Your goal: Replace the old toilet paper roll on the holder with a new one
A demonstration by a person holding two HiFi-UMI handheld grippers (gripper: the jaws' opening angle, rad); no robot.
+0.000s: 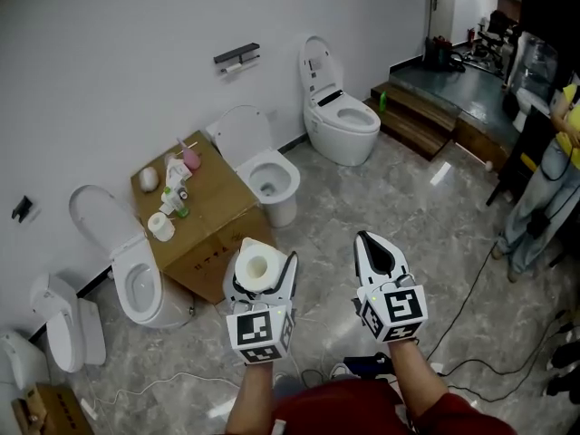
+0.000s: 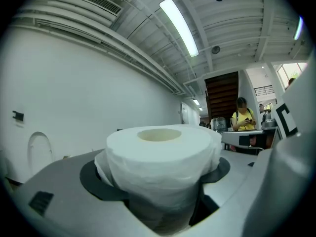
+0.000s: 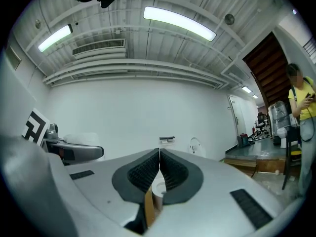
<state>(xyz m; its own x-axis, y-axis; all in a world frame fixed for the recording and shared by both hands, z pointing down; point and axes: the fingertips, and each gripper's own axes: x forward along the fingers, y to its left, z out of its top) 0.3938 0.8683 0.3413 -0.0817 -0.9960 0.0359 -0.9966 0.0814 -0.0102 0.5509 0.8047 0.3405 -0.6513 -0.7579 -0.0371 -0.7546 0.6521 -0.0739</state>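
This is a big room with a shiny grey stone floor [image 1: 408,207] and a plain white wall [image 1: 109,62]. Toilets stand in a row along that wall. At the far left is a white toilet [image 1: 127,265] with its lid up. Next to it sits a brown cardboard box [image 1: 217,220] with small things on top: a little paper roll [image 1: 161,227], some small bottles [image 1: 177,199] and a pink thing [image 1: 190,159]. Just right of the box is another toilet [image 1: 267,175]. High on the wall above it is the holder [image 1: 237,57], a dark bar, well apart from both claws. Further right stands a third toilet [image 1: 337,116], then wooden steps [image 1: 412,116]. At the far right edge is a person in a yellow top [image 1: 555,152].

Down in front, close to the one holding the tools, the left claw [image 1: 258,265] is spread wide and pinches the new toilet paper roll [image 1: 256,270] from both sides. The roll is fat and white. It stands up straight with its hole on top, and the dark pads [image 2: 94,181] press into its soft sides. Just beside it, the right claw [image 1: 373,250] is pressed together with nothing in it. Black cables [image 1: 471,306] lie on the floor to the right.
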